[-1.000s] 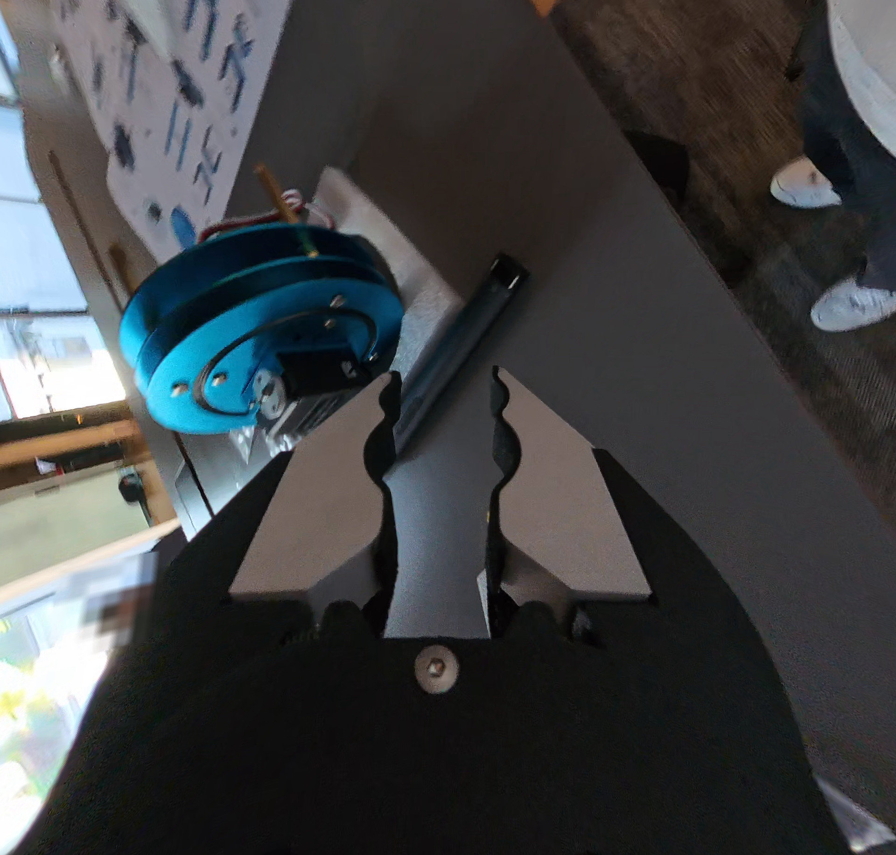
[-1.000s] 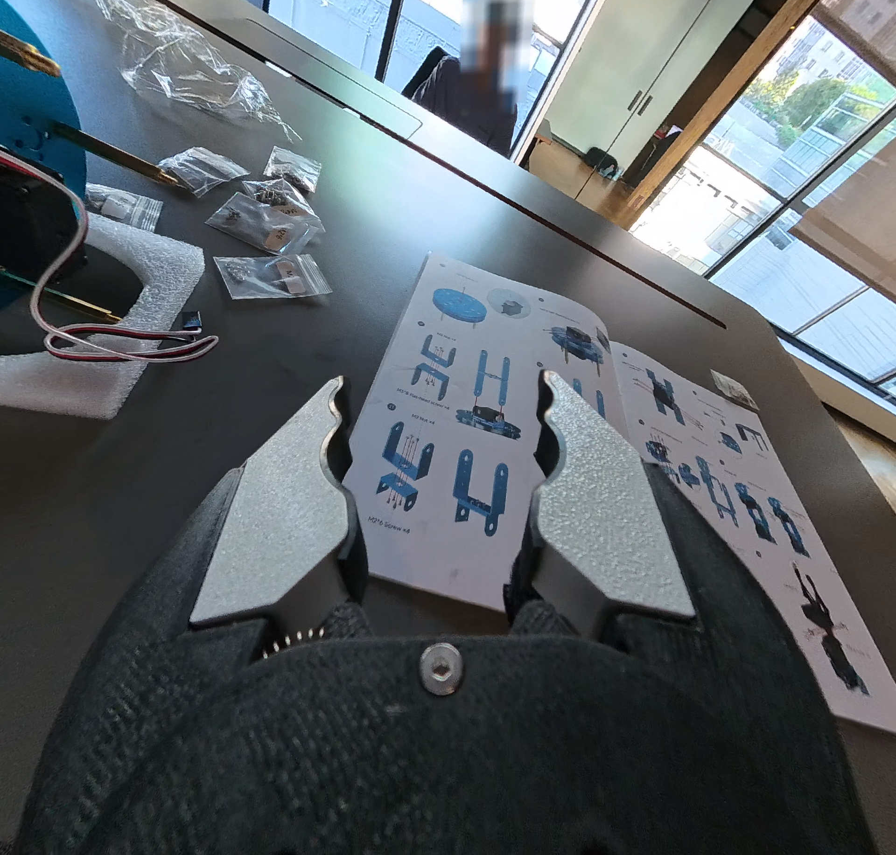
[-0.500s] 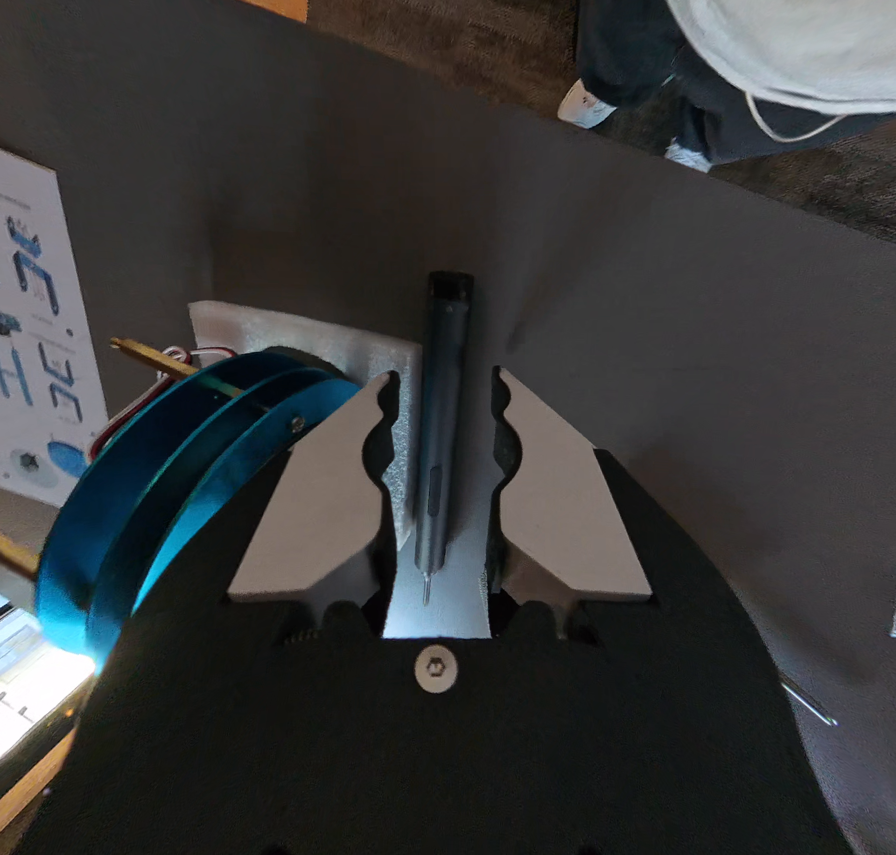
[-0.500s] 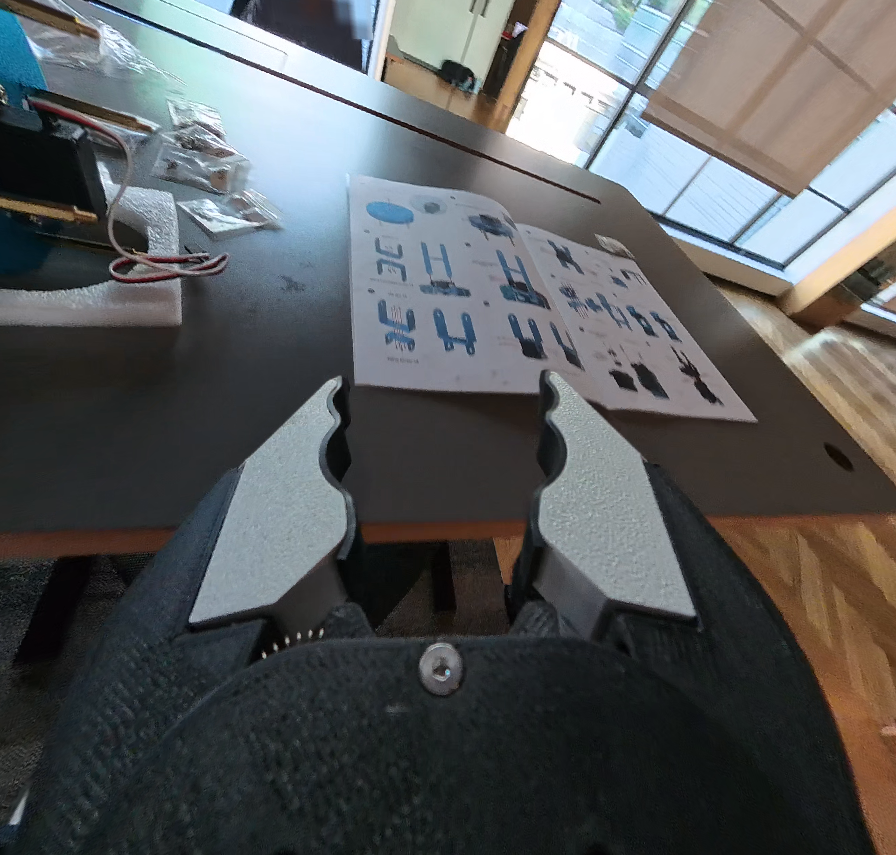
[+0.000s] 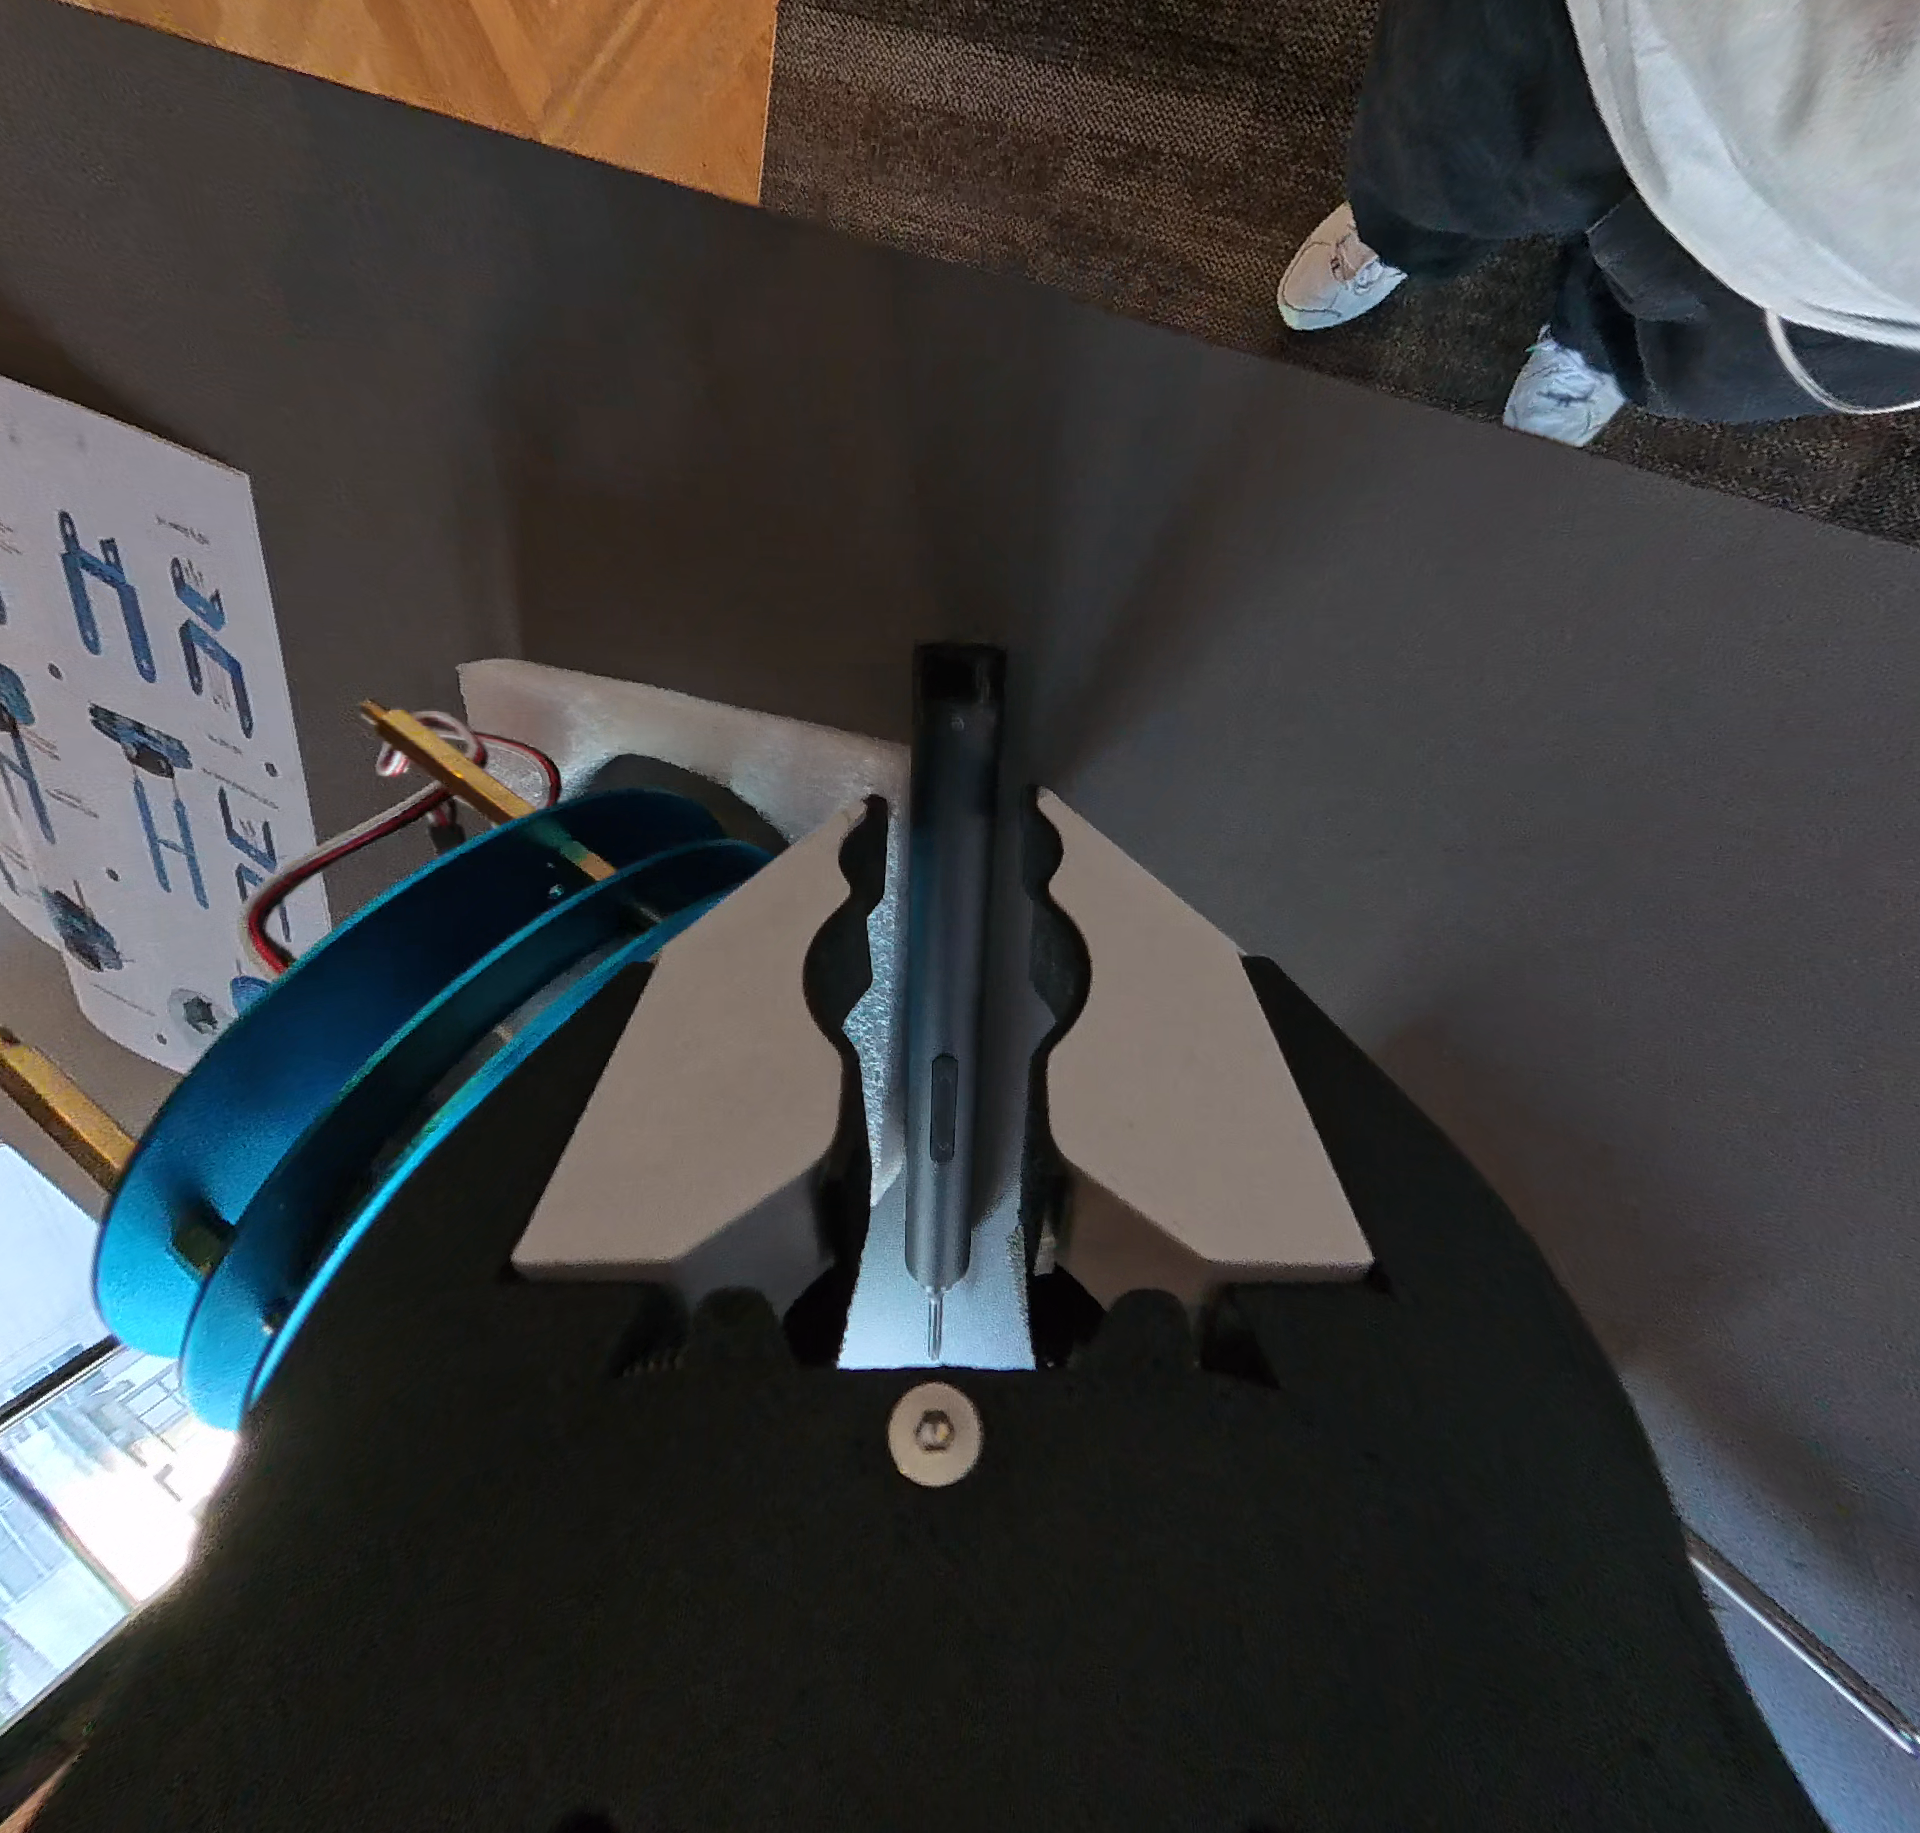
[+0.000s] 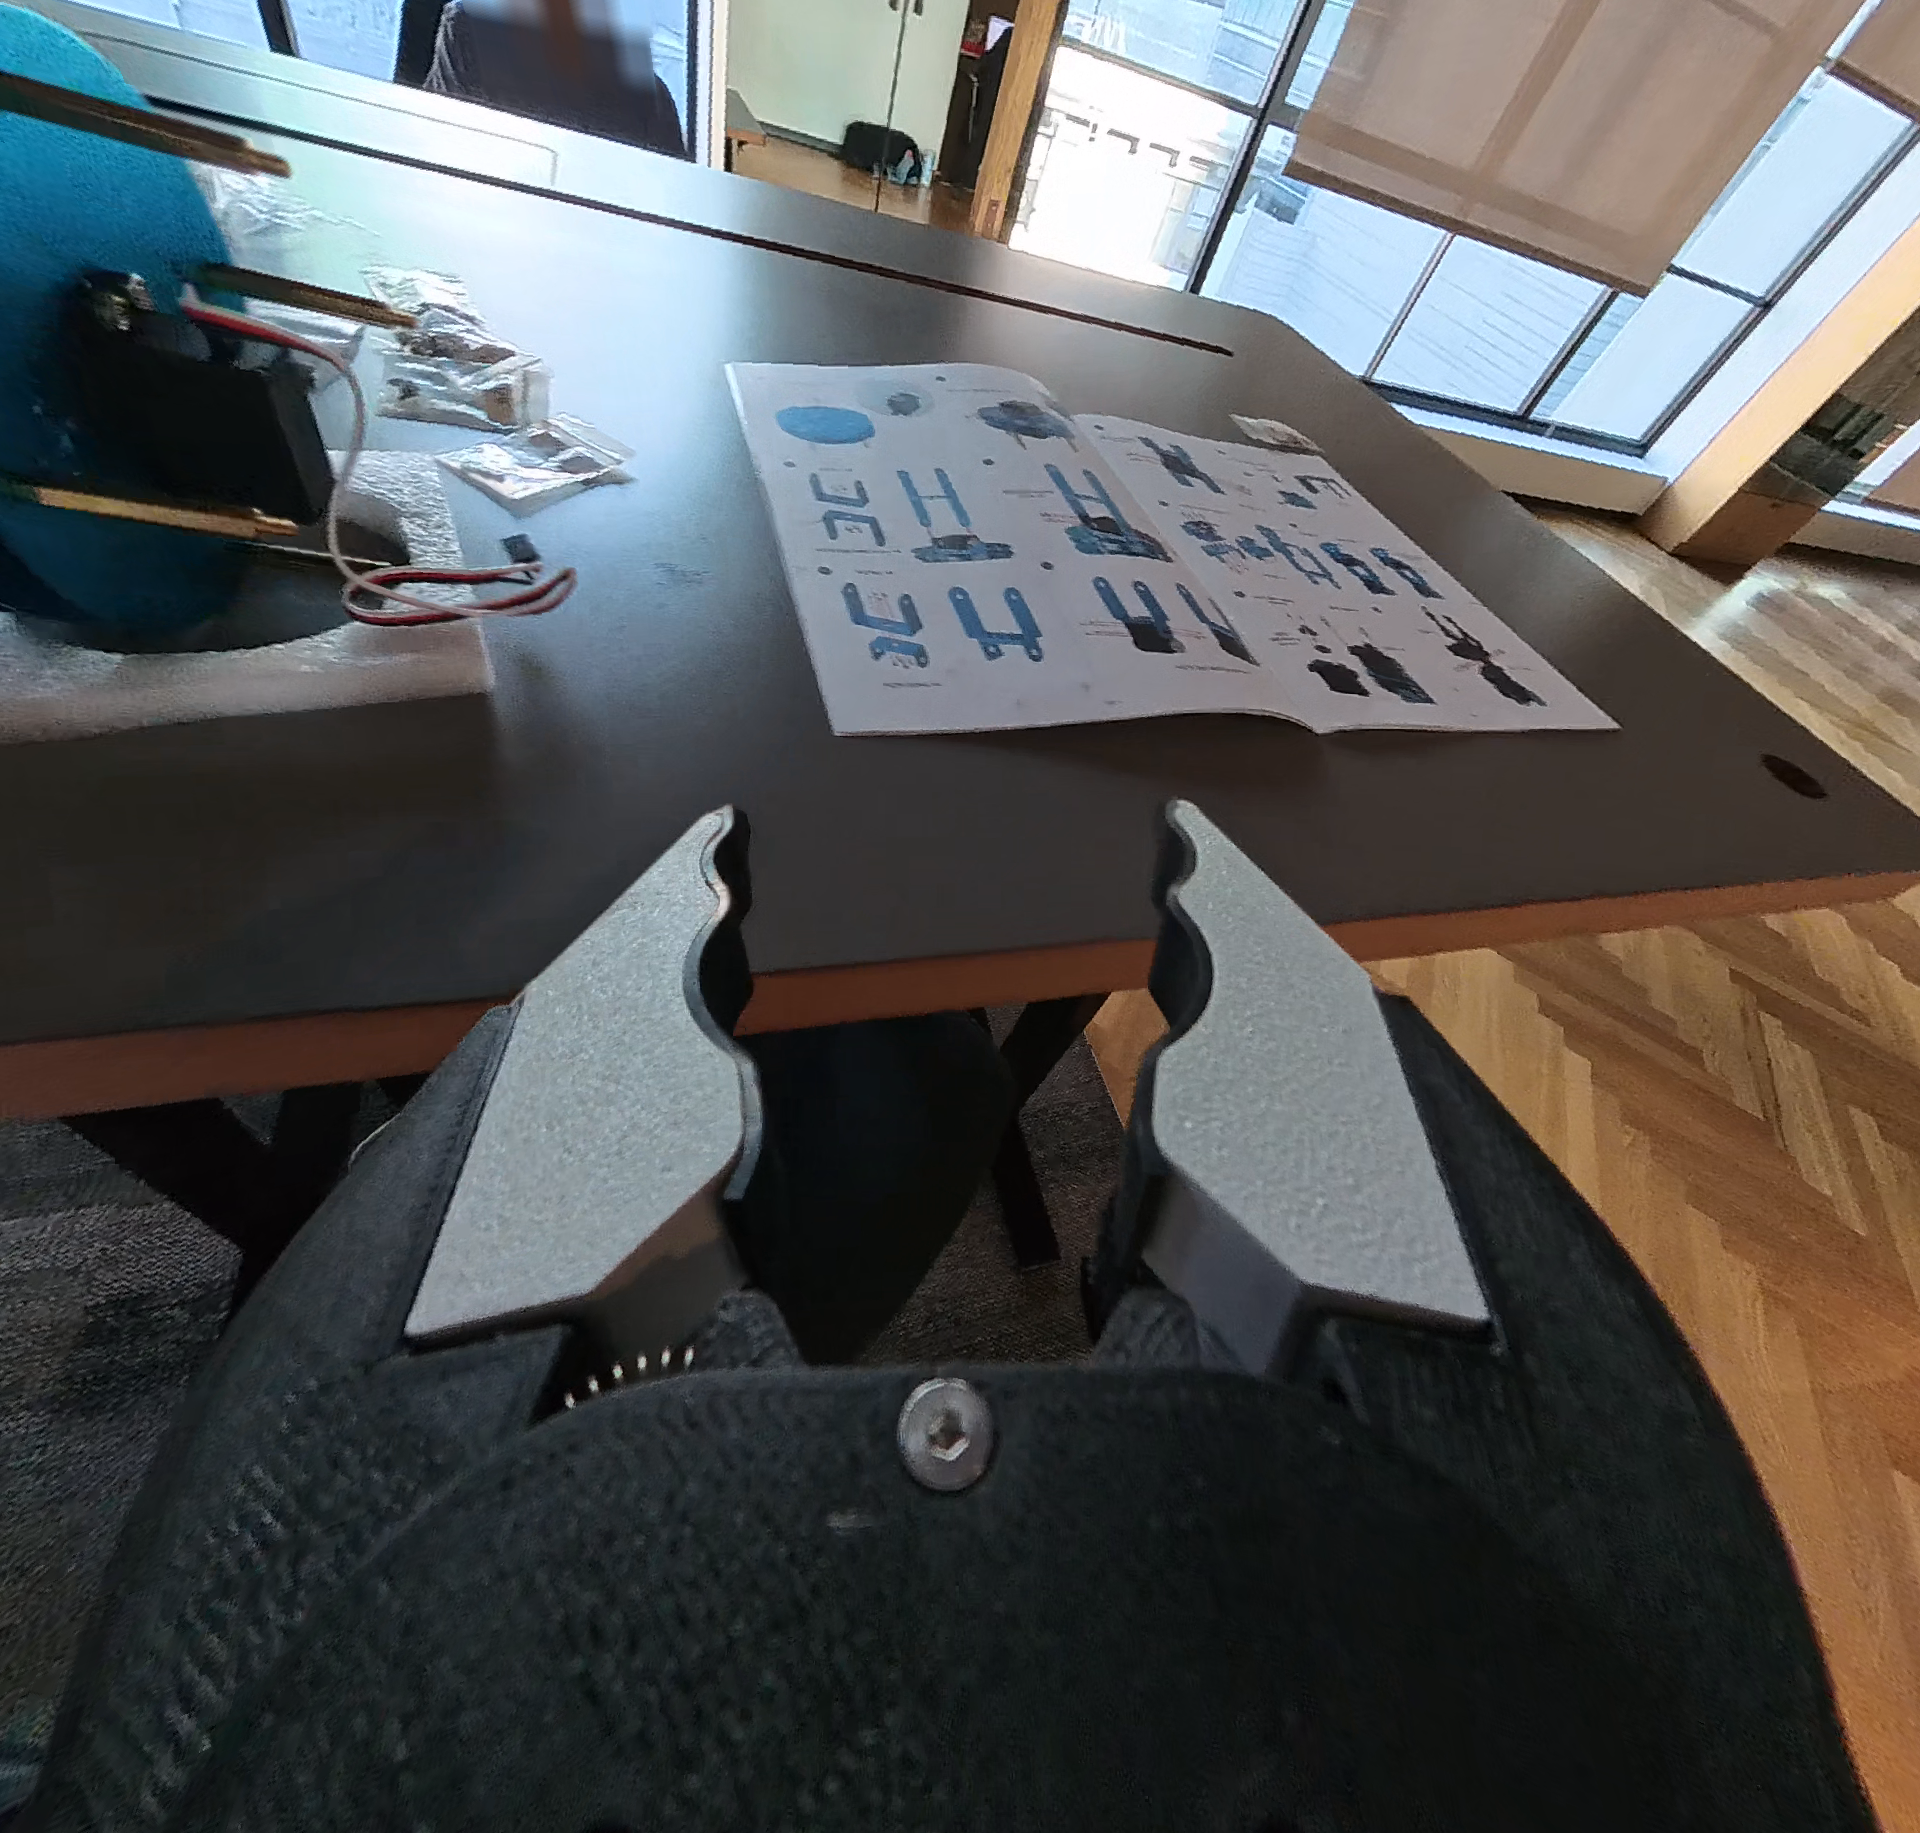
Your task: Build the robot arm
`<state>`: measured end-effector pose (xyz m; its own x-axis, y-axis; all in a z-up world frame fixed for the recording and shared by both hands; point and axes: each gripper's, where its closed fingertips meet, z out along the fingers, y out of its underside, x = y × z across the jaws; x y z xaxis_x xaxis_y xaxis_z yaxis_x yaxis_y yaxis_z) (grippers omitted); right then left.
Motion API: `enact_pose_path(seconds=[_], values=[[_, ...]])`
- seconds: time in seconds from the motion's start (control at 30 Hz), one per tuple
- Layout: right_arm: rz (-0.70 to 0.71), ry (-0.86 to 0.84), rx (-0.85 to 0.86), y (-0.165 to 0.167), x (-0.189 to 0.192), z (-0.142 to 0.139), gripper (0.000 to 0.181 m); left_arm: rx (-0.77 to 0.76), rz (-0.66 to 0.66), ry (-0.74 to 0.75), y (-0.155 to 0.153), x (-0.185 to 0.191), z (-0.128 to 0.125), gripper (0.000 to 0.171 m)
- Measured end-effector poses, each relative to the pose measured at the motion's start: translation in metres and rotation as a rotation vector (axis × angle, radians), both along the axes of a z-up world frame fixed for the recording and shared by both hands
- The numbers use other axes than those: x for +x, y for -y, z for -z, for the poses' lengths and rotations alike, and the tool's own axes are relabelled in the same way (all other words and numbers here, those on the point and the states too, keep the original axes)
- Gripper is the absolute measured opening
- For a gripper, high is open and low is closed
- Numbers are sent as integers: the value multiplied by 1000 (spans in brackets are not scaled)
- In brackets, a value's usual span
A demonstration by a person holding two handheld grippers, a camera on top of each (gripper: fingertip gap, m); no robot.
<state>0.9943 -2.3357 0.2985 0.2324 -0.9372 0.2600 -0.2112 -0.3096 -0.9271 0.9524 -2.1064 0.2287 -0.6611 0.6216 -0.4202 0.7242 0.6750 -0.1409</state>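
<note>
My left gripper (image 5: 956, 801) is open, and its two fingers straddle a grey pen-shaped electric screwdriver (image 5: 951, 952) without touching it. The screwdriver lies on the dark table (image 5: 1455, 744) with its bit pointing back toward the gripper body, alongside a white foam block (image 5: 665, 734). A blue disc assembly (image 5: 416, 973) with brass standoffs and red and white wires rests in the foam, just left of the left finger. My right gripper (image 6: 951, 822) is open and empty, held off the table's front edge (image 6: 935, 983), away from the blue disc assembly (image 6: 94, 381).
An open instruction booklet (image 6: 1143, 557) lies flat on the table and also shows in the left wrist view (image 5: 135, 703). Small plastic bags of parts (image 6: 499, 412) lie behind the foam block (image 6: 239, 661). A person's legs and white shoes (image 5: 1340, 277) stand beside the table.
The left gripper has swung round and come down over the screwdriver, which now lies between its fingers. The right gripper has pulled back from over the booklet to beyond the table's front edge.
</note>
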Motion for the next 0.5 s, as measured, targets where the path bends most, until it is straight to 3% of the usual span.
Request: enact_pose_path(seconds=[0.27, 0.5], values=[[-131, -20, -65, -54, 9, 7, 77, -54, -7, 55, 3, -1, -1, 16], [-245, -6, -105, -98, 13, 6, 77, -40, -48, -47, -5, -11, 0, 15]])
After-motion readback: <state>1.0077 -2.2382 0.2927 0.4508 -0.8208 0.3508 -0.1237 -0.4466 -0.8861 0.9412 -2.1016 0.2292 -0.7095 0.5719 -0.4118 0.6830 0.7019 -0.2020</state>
